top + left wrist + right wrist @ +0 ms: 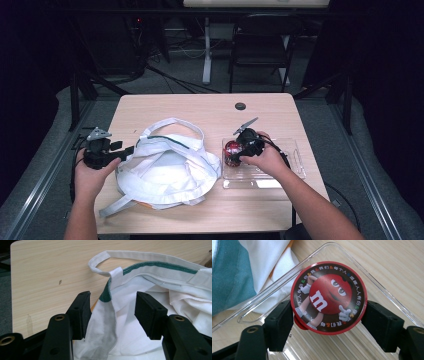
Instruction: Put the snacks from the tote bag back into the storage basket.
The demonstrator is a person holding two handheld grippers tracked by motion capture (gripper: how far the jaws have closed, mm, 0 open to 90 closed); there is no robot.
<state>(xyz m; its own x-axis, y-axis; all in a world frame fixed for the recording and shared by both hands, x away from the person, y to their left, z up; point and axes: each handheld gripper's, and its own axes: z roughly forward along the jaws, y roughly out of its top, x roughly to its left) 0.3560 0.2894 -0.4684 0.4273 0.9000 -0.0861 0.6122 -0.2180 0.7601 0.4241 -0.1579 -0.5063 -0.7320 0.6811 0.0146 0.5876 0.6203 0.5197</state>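
So starting at the left edge of the surface: the left tool sits wide apart, aimed sideways at the bag, which lies slumped in the middle-left part of the surface, closer to the near edge. In the left gripper view the bag's rim, the bit with the green trim, hangs right between the two pads without being pinched. Cloth looks to brush the left pad, but there's a clear gap on the other side. The bag's loop handle lies flat just past the rim, pointing off toward the far edge.

Moving right: a clear tray sits by the right edge, touching or nearly touching the bag's side. The red tin stands at the tray's left end, so it's the closest thing in there to the bag. The right tool has it. In the right gripper view, the round lid faces the camera and the jaws sit on opposite sides of it, pads against the rim as far as I can tell.

The relation that matters, I'd say: the bag's mouth lies straight left of the tin, a short hop over the tray wall. The left tool is the one nearer the rim, so it probably needs to clamp and lift that edge to open a gap before the tin comes across. Right now the mouth looks fairly collapsed.
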